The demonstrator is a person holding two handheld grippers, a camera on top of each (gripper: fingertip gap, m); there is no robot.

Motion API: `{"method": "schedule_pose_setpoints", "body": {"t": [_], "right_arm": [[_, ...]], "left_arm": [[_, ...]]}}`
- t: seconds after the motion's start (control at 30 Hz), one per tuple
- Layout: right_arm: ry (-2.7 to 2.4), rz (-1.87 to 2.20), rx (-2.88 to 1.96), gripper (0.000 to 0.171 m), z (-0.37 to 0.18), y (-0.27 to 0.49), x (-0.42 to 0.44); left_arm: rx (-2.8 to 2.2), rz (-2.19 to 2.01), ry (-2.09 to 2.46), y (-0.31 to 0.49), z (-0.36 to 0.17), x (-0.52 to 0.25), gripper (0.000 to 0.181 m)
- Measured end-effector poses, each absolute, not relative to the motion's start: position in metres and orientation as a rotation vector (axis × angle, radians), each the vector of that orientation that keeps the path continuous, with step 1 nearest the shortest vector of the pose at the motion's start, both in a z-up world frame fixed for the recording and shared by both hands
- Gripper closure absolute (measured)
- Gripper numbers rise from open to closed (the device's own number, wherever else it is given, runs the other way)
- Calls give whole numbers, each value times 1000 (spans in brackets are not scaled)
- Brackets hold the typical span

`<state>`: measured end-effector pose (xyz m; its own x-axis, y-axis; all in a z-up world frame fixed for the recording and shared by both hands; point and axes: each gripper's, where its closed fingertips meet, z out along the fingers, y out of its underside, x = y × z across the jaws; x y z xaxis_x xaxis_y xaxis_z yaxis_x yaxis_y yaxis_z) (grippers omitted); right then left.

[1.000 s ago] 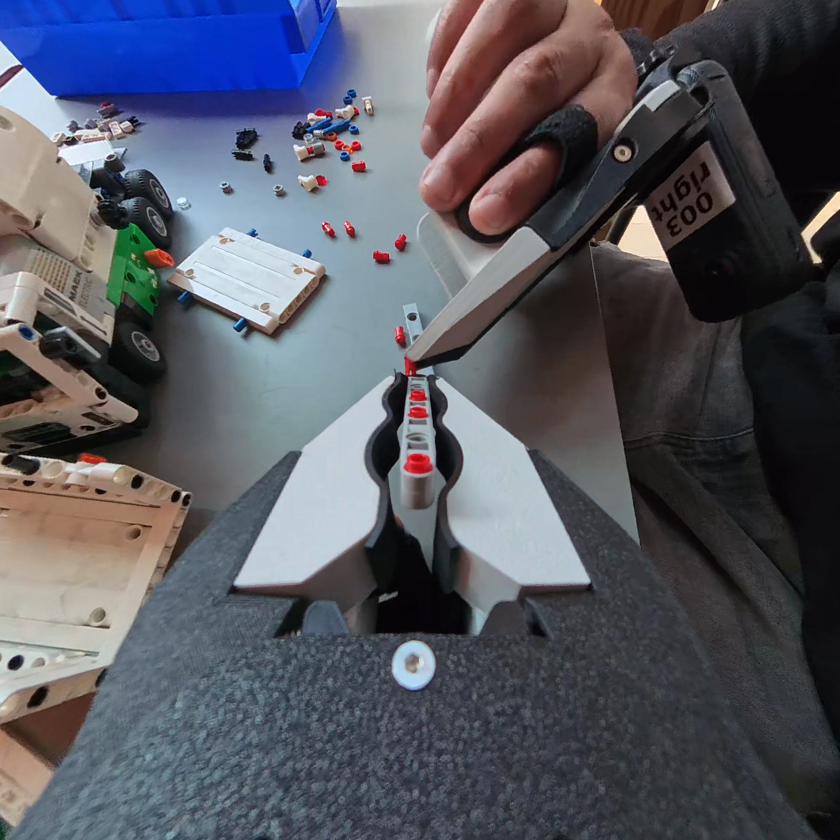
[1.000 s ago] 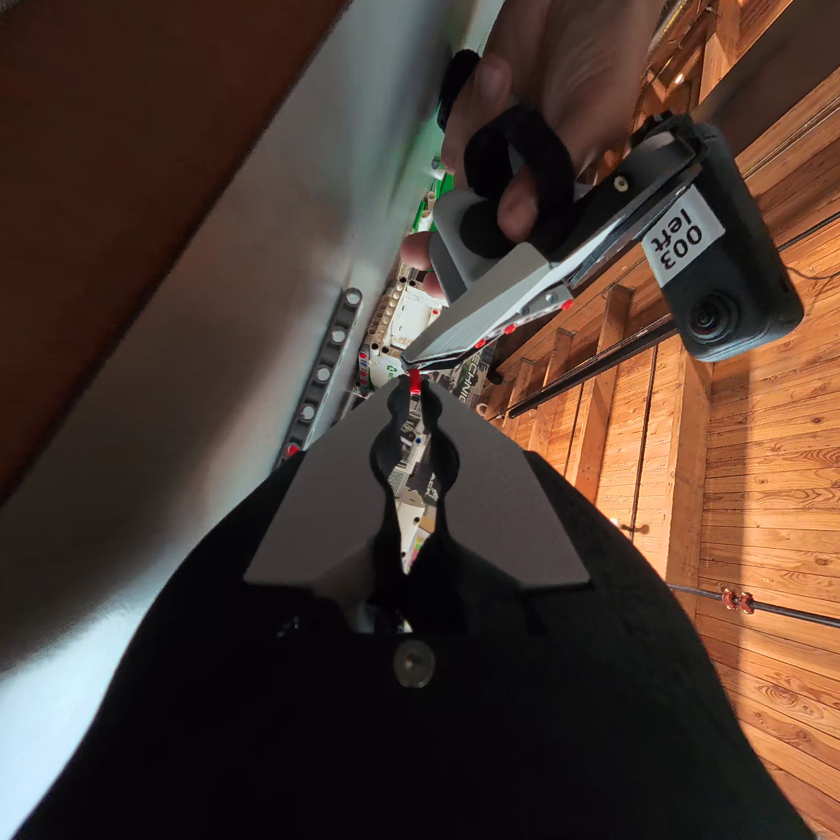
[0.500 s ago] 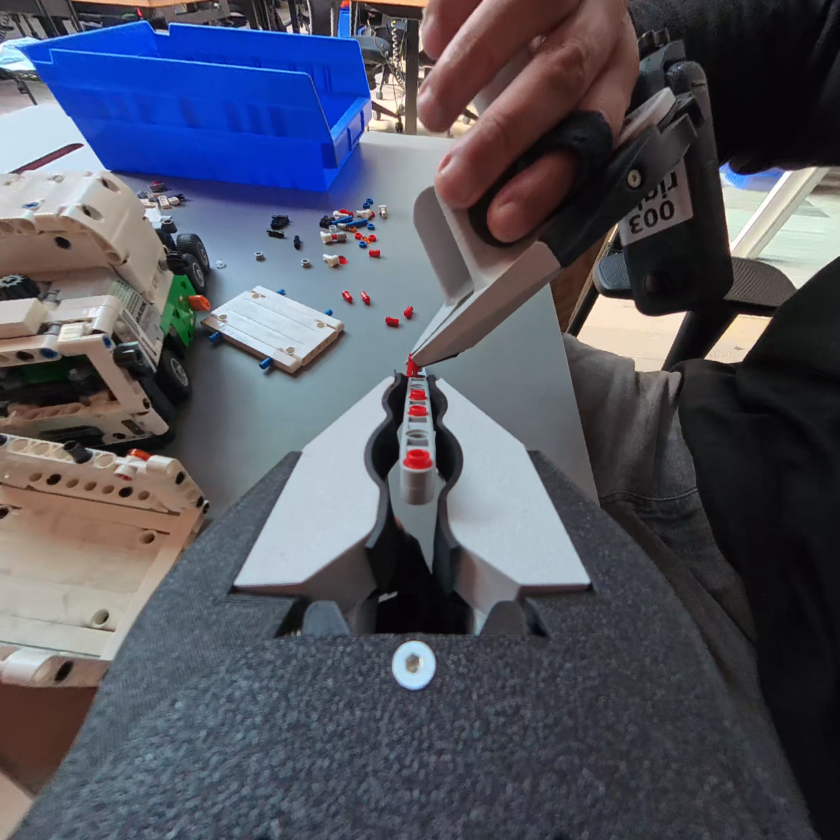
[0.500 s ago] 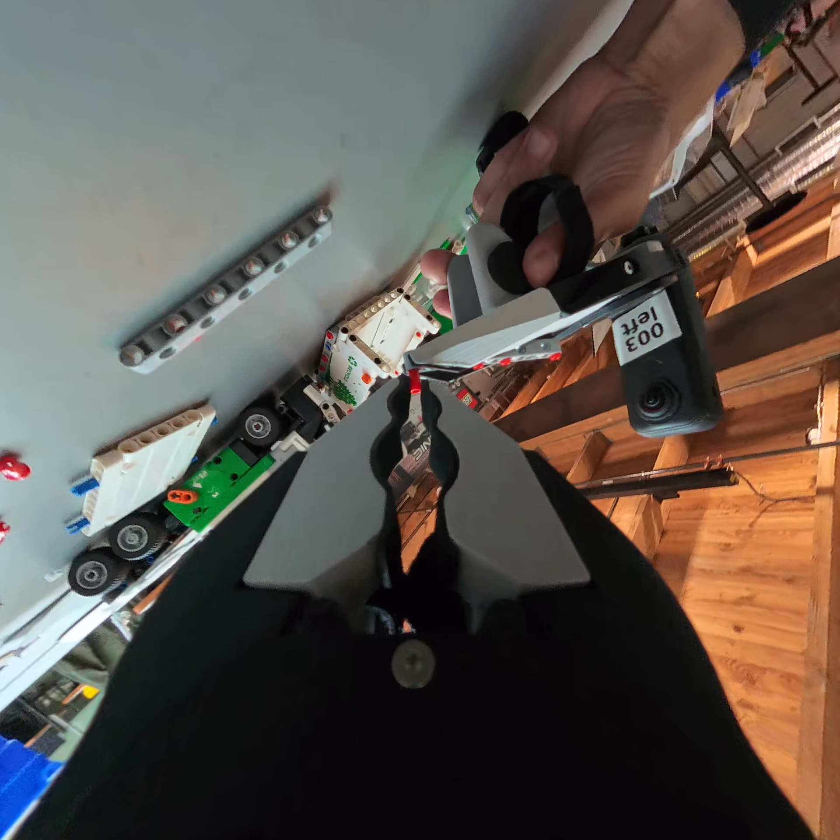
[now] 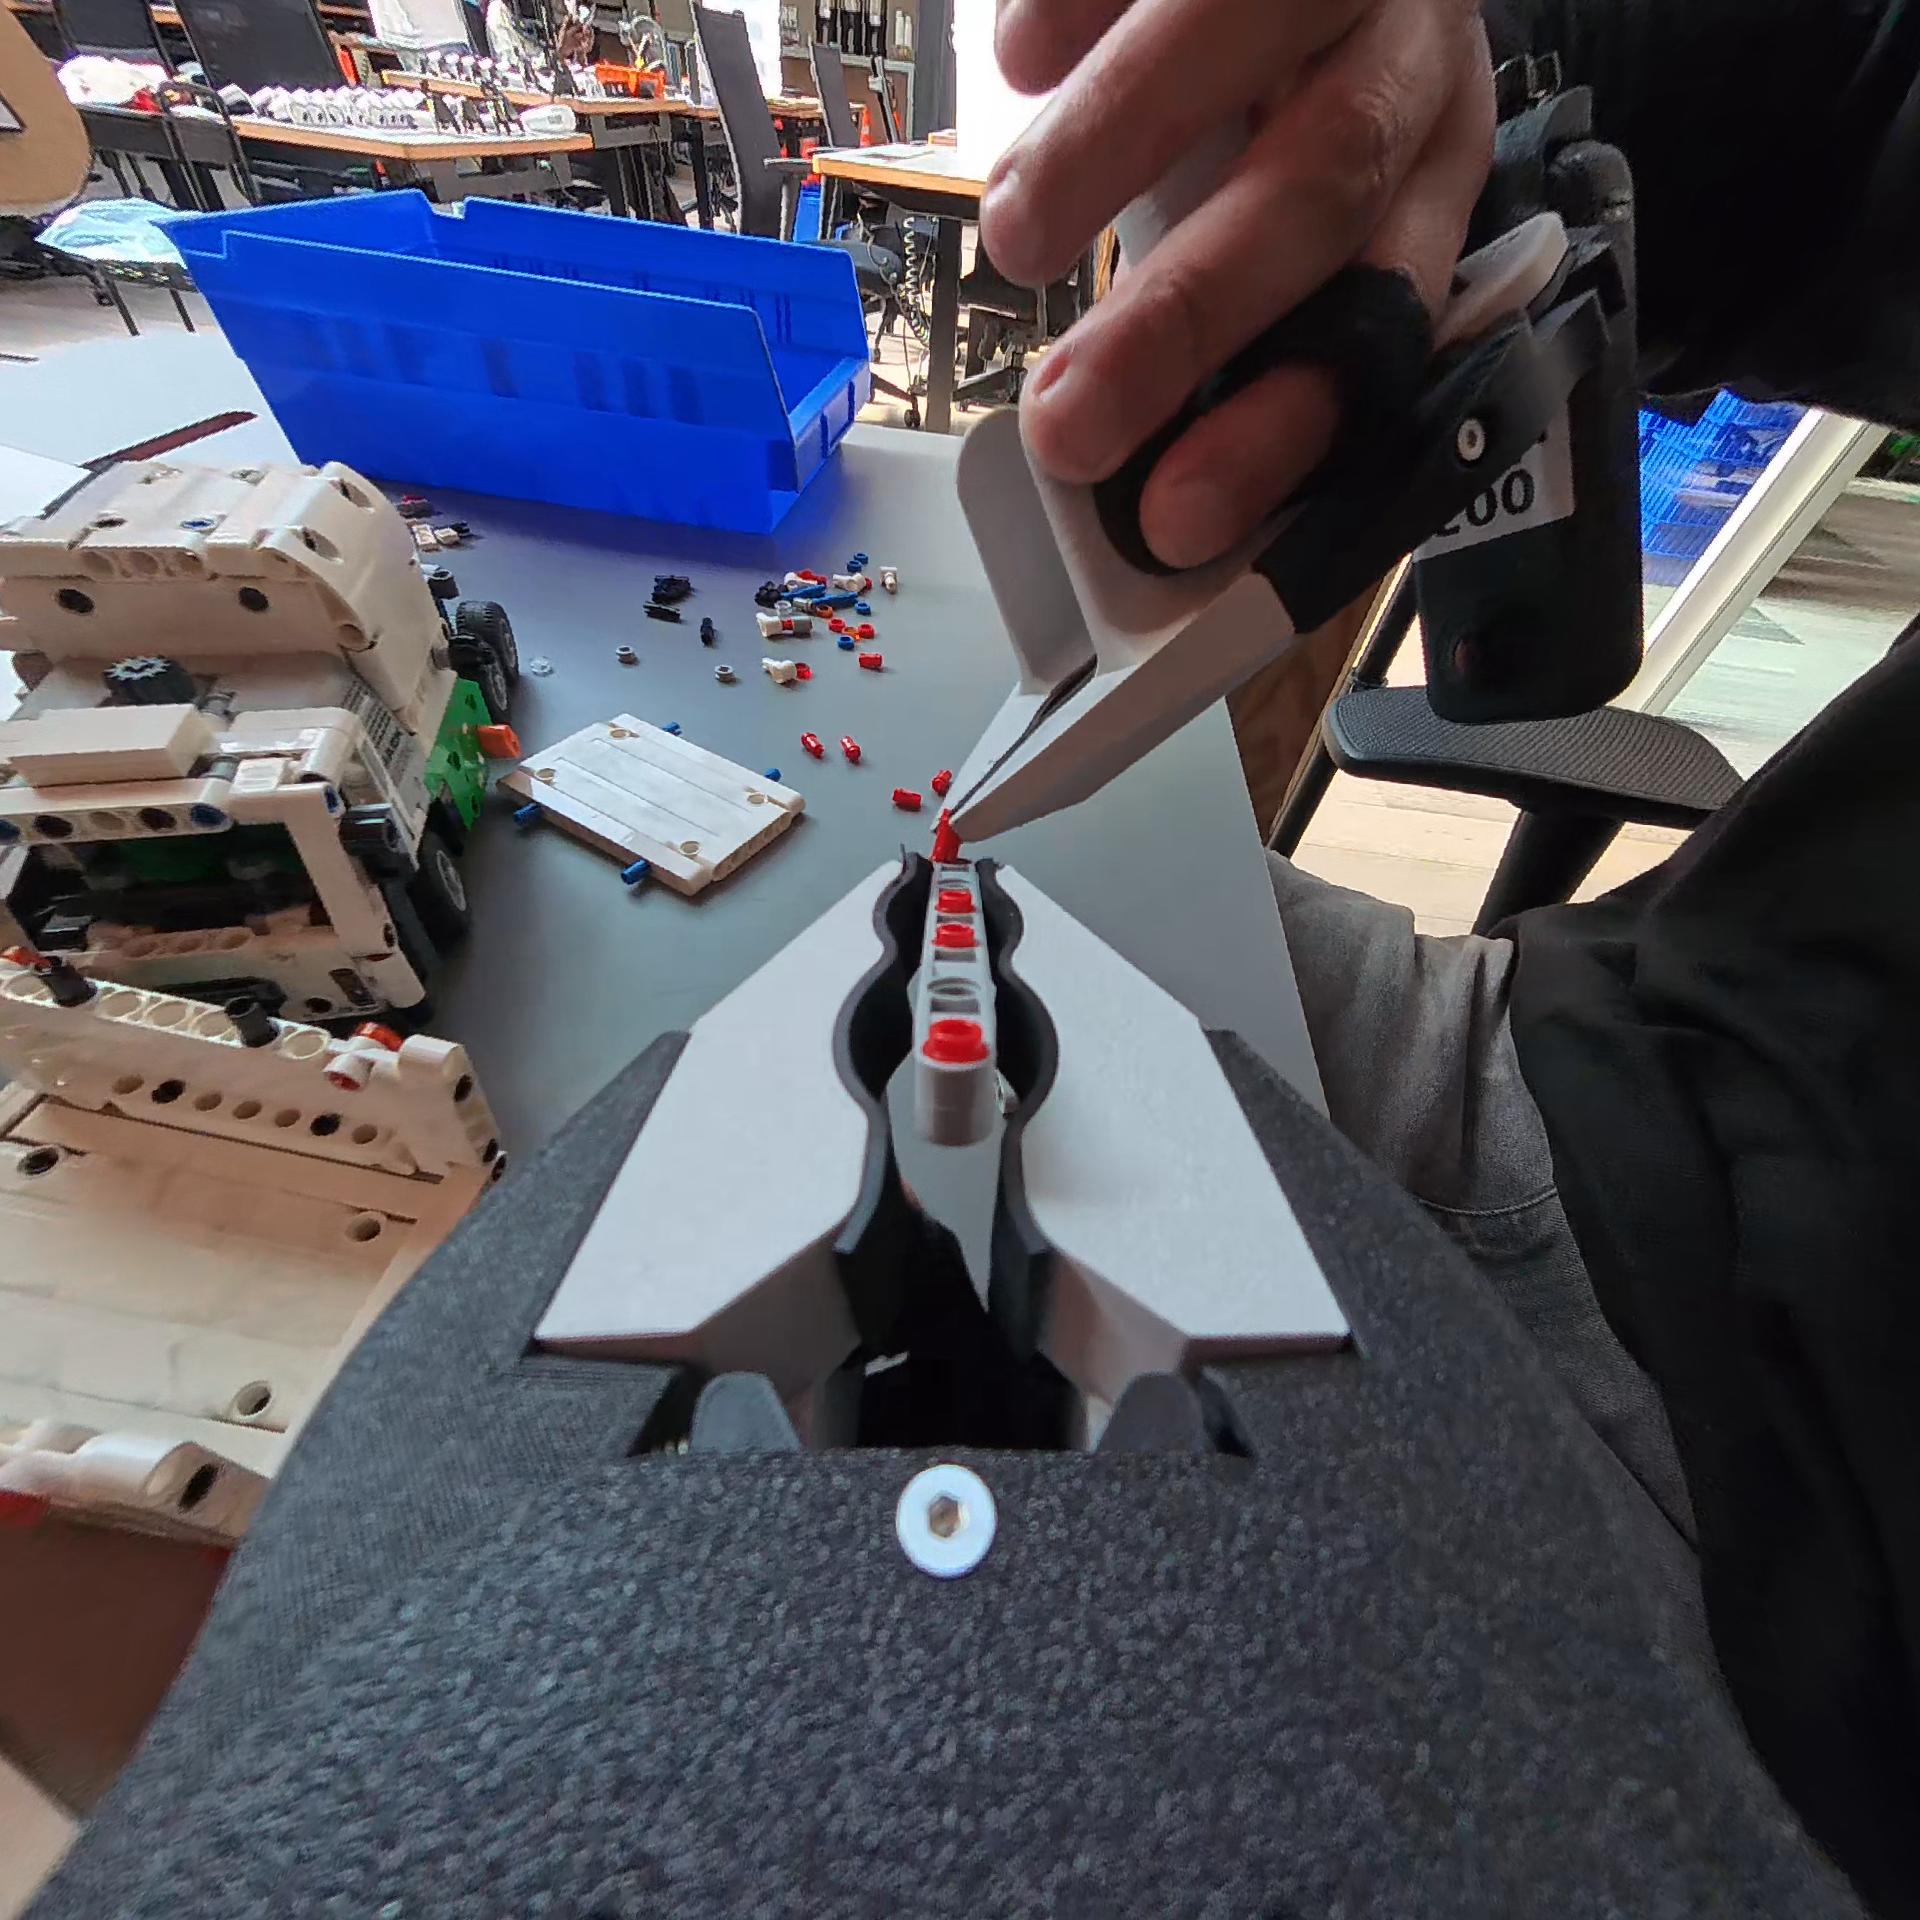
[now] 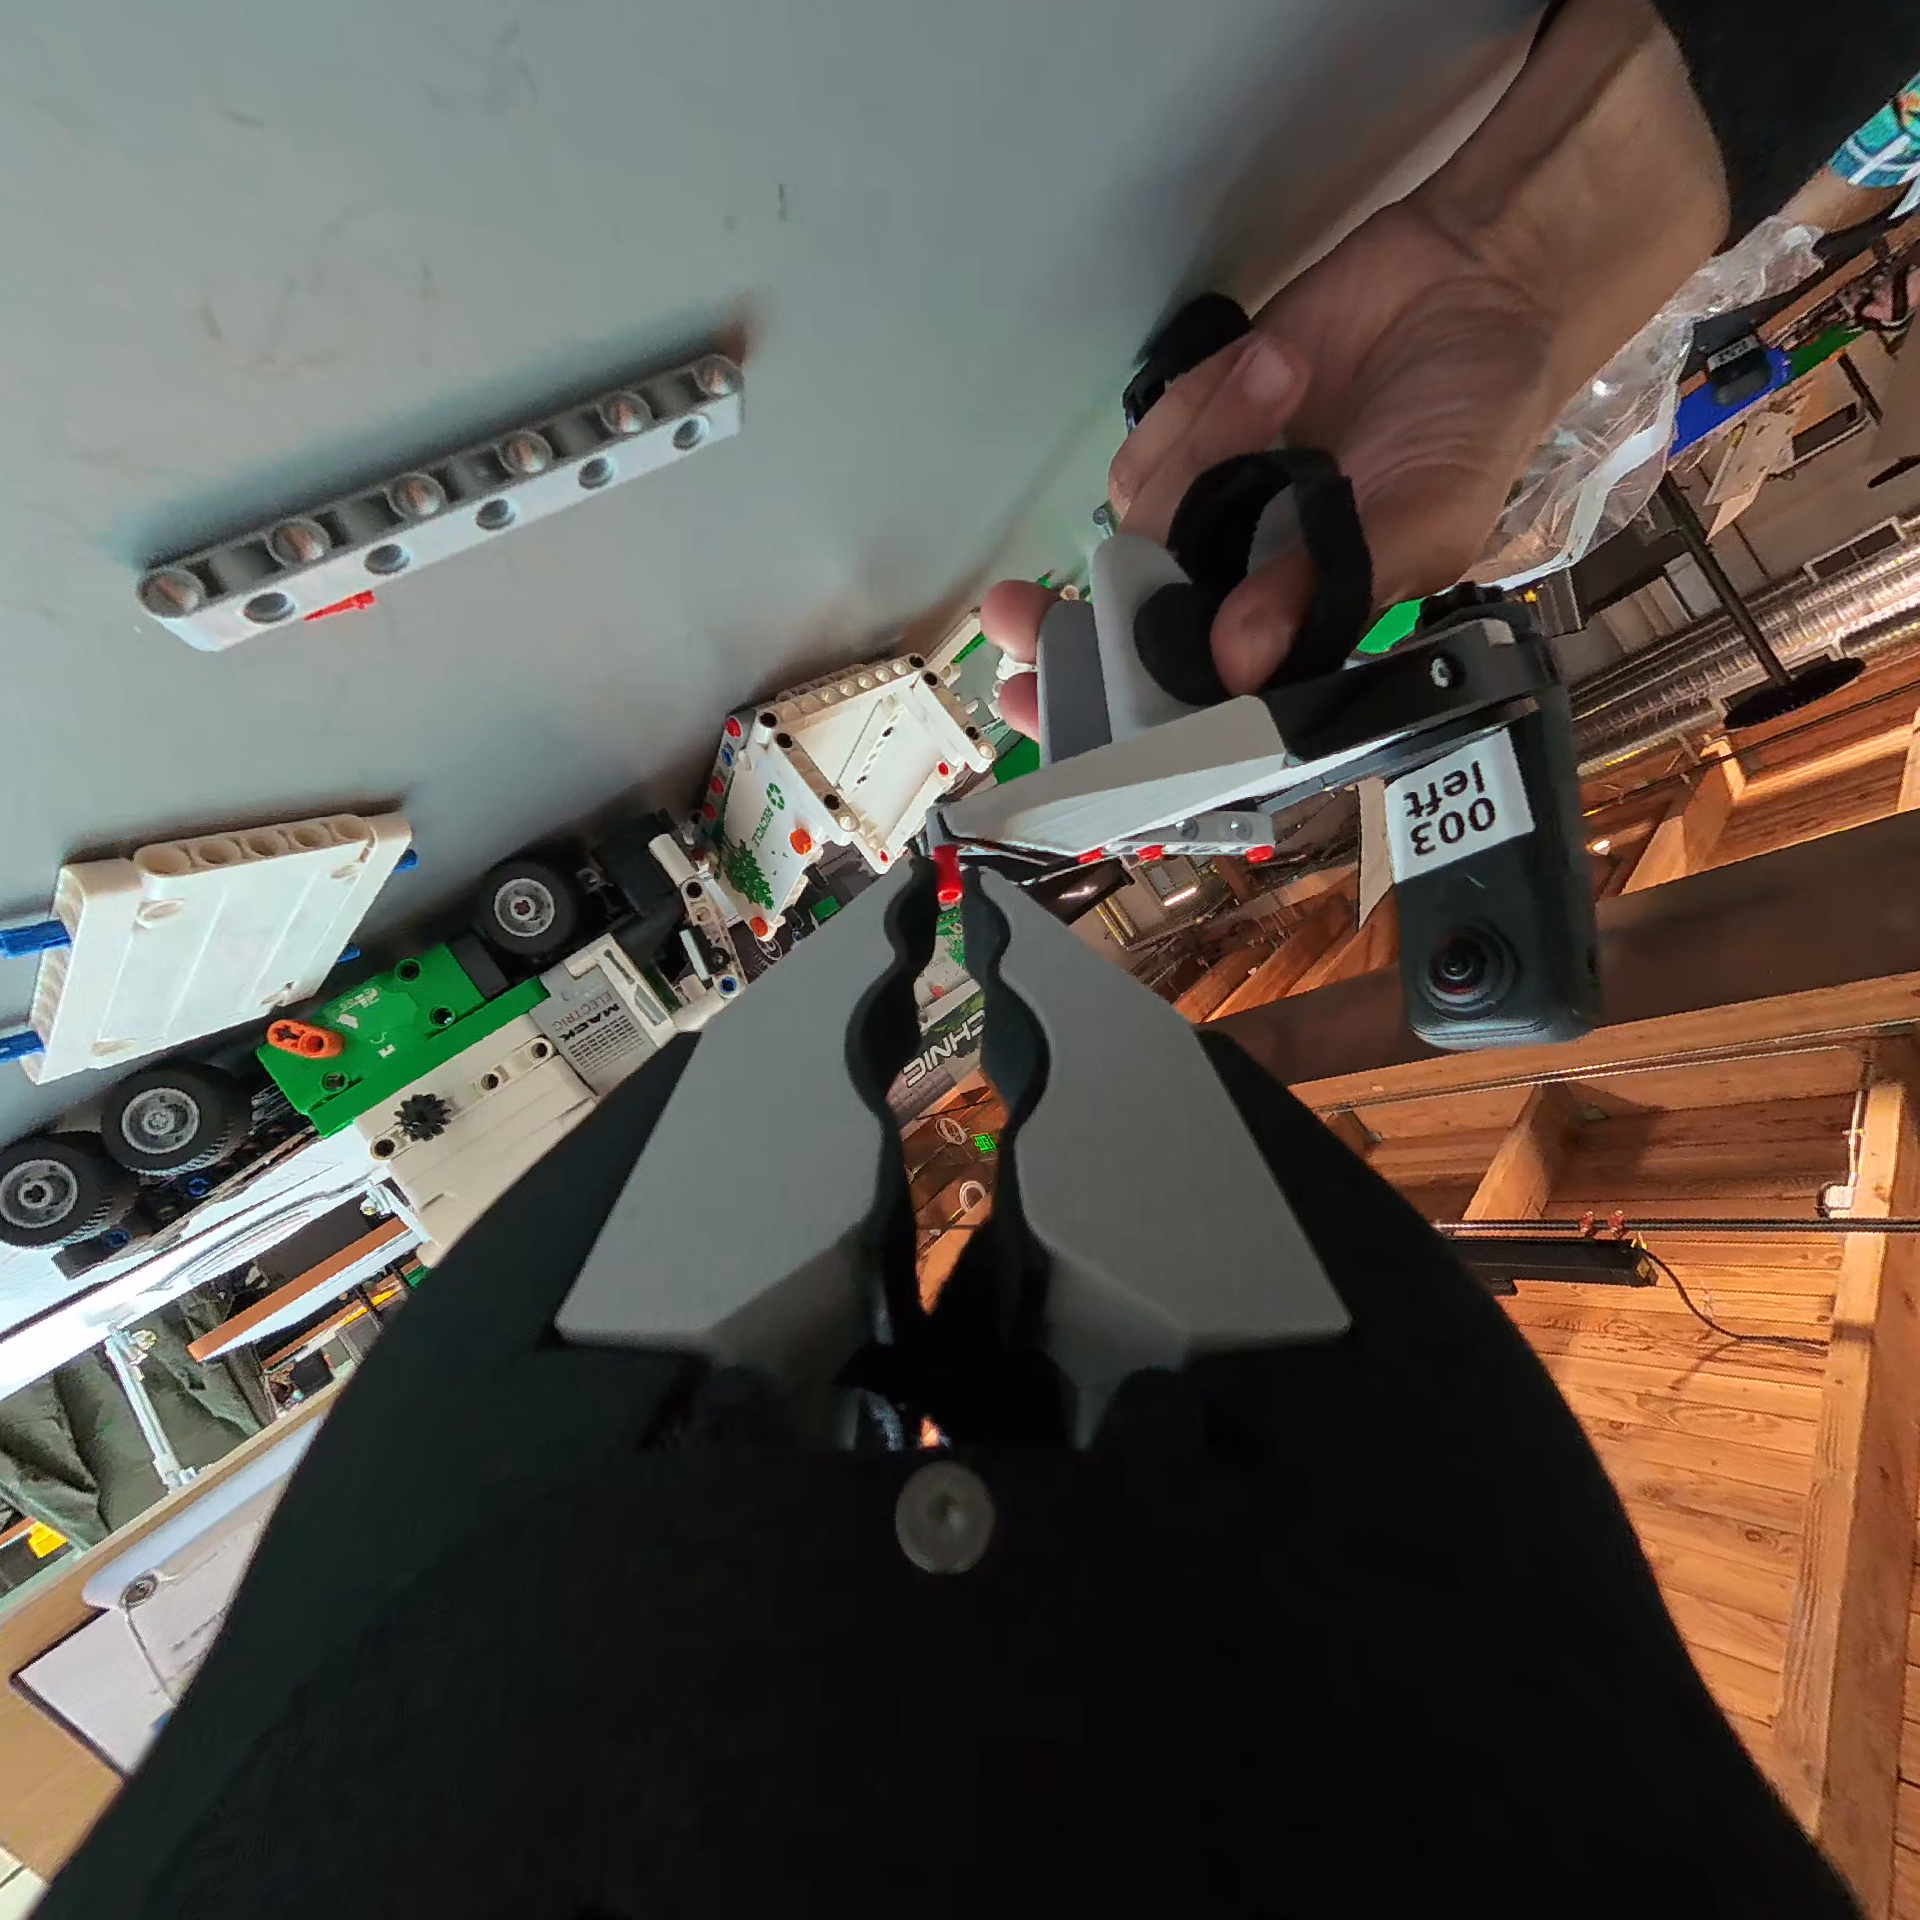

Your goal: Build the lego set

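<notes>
Left gripper (image 5: 951, 883): clamped along a grey beam (image 5: 956, 1023) studded with red pins, the beam lying lengthwise between the fingers, held above the table (image 5: 582, 966).
Right gripper (image 6: 948, 883): pinched on a single red pin (image 6: 945, 871), its tip touching the far end of the beam.
Change from a second ago: both tools are raised and tilted up; the blue bin (image 5: 540, 353) and the room behind now show in full, whereas before the table filled the view.
Unchanged: pin tip at the beam's far hole.
Table: white-and-green truck (image 5: 218, 727), white panel (image 5: 655, 800), loose small pieces (image 5: 821, 623), a second grey beam (image 6: 447, 499).
</notes>
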<state>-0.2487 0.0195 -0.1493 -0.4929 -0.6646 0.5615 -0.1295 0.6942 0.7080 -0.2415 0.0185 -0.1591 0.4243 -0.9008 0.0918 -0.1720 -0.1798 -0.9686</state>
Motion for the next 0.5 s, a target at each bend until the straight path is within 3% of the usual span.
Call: {"method": "schedule_pose_setpoints", "body": {"t": [0.5], "right_arm": [[-2082, -743, 647, 169, -146, 20, -254]], "left_arm": [[-1609, -871, 931, 20, -154, -246, 176]]}}
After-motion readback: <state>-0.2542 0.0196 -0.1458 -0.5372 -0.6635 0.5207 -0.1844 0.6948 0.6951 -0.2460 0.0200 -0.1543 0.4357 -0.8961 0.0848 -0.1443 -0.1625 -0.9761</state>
